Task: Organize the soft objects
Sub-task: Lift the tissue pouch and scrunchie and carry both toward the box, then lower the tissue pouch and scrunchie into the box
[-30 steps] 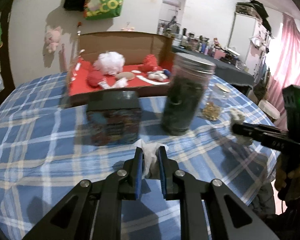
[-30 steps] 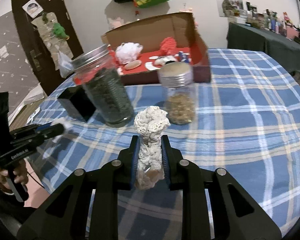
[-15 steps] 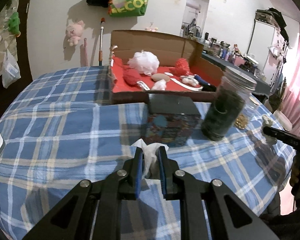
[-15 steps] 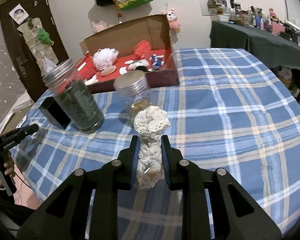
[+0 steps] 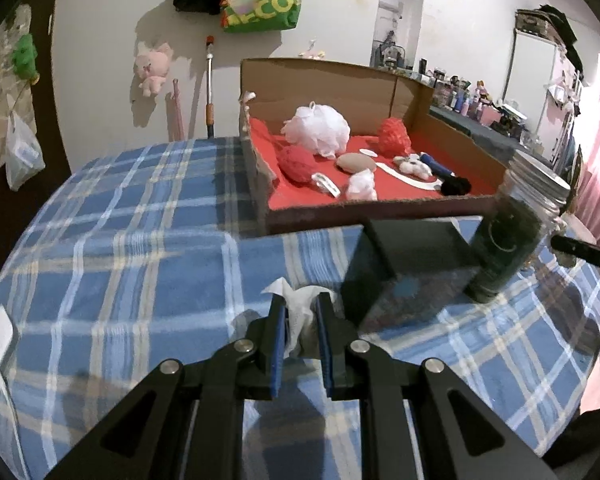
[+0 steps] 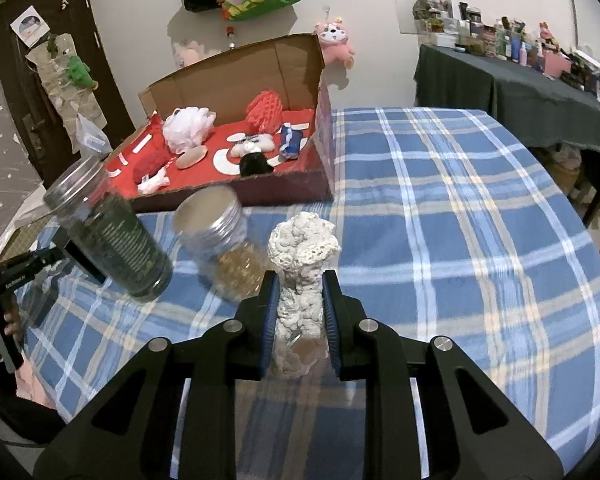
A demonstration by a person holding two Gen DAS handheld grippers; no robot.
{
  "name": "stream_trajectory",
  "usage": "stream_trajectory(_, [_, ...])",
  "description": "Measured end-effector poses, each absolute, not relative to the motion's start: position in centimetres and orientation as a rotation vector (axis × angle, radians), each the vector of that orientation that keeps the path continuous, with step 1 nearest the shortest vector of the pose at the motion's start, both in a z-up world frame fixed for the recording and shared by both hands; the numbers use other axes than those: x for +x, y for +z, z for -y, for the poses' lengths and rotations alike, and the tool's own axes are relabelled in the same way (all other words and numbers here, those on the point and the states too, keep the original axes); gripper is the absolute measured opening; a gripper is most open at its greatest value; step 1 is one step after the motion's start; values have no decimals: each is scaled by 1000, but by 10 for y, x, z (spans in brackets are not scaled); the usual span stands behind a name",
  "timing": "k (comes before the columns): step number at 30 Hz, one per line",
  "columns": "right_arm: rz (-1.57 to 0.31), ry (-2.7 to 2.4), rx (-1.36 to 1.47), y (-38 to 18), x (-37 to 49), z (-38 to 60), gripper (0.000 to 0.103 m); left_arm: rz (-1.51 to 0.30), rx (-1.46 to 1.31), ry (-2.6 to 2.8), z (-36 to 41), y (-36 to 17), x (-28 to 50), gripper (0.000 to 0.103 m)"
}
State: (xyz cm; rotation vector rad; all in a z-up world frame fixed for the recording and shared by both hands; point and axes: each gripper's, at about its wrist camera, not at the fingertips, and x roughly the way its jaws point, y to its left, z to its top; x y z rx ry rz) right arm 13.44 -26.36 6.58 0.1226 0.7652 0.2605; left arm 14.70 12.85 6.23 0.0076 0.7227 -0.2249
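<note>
Left gripper jaws clamp a white tissue wad; right gripper jaws clamp a cream crochet piece, above table. Risk: snagging jars en route to box.

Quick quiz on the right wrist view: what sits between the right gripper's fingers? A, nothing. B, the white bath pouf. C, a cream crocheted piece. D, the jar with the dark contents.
C: the right gripper is shut on the cream crocheted piece, while the pouf lies in the box and the dark jar stands on the table.
</note>
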Motion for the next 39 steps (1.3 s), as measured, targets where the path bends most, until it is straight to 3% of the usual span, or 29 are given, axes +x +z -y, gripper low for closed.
stream_trajectory(39, [-727, 575, -146, 108, 239, 231, 21, -685, 182, -538, -82, 117, 234, 16])
